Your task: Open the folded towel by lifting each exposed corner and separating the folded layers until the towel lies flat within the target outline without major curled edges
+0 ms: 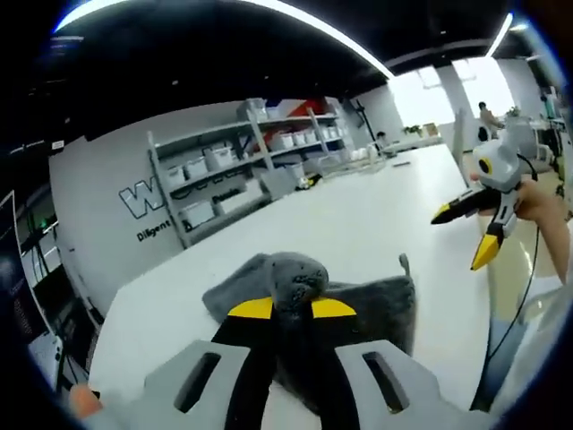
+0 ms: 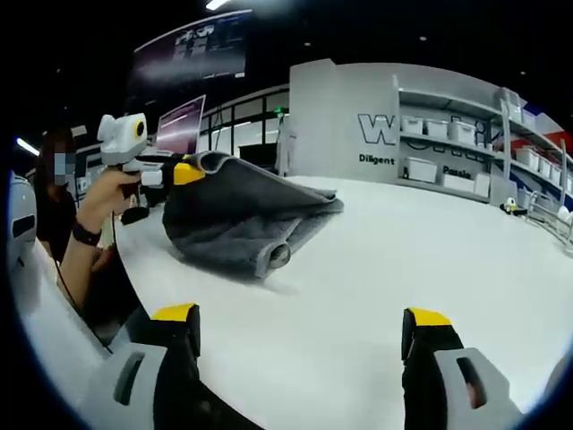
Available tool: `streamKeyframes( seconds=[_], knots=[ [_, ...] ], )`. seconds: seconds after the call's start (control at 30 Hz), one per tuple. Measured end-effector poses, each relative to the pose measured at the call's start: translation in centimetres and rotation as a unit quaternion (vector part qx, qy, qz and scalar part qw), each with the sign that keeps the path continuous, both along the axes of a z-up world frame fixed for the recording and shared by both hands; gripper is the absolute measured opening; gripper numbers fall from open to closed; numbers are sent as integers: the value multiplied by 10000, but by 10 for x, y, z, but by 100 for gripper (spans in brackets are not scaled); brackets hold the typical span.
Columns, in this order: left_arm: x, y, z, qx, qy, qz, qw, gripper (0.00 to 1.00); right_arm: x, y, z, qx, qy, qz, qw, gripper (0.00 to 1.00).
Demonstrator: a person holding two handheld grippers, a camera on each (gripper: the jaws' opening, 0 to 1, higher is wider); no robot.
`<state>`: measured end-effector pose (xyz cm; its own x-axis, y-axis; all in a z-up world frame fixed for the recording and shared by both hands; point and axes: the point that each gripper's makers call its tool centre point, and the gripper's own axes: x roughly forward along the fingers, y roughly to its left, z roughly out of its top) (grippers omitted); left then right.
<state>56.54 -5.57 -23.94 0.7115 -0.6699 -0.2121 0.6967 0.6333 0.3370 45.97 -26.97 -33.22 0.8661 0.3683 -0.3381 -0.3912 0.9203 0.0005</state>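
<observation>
While I watch from afar, one grey plush towel lies crumpled on the white table, one edge raised. My left gripper has its jaws pinched shut on a bunched fold of that towel. My right gripper stands wide open beside the towel, holding nothing. Beyond the towel, one shelf unit carries several white bins. Wall lettering reads "W" and "Diligent"; the rest I cannot read.
</observation>
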Motion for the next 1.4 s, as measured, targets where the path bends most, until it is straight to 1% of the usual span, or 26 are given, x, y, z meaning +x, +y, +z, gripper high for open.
streamKeyframes(
  seconds=[0.17, 0.33, 0.4, 0.47, 0.67, 0.8, 0.97, 1.03, 1.23, 1.3, 1.4],
  knots=[
    [5, 13, 7, -164, -55, 218, 9996, 11, 0, -1, -1, 7, 17, -3, 10000, 95],
    [11, 30, 11, -321, -95, 520, 9981, 11, 0, -2, -2, 2, 37, -12, 10000, 95],
    [13, 39, 12, -429, -87, 651, 9969, 11, 1, -2, -3, -3, 47, -17, 10000, 95],
    [14, 43, 12, -454, -83, 710, 9964, 11, 1, -2, -3, 5, 53, -11, 10000, 95],
    [19, 66, 9, -589, -41, 1073, 9925, 11, 0, -1, -4, 5, 75, 6, 10000, 95],
    [21, 81, 6, -658, -15, 1306, 9892, 11, 0, -1, -5, 2, 83, 3, 10000, 95],
    [24, 94, 1, -664, 37, 1541, 9858, 11, 0, -2, -6, 6, 102, -10, 9999, 95],
    [25, 101, -2, -713, 96, 1621, 9842, 11, 0, -2, -6, 5, 101, -6, 9999, 95],
    [27, 123, -7, -854, 188, 1975, 9764, 11, -1, -1, -7, -18, 119, 11, 9999, 95],
    [27, 128, -8, -887, 214, 2053, 9744, 11, -1, -1, -7, -23, 121, 7, 9999, 95],
    [28, 139, -13, -939, 300, 2211, 9702, 11, -1, -1, -8, -24, 129, 11, 9999, 95]
  ],
)
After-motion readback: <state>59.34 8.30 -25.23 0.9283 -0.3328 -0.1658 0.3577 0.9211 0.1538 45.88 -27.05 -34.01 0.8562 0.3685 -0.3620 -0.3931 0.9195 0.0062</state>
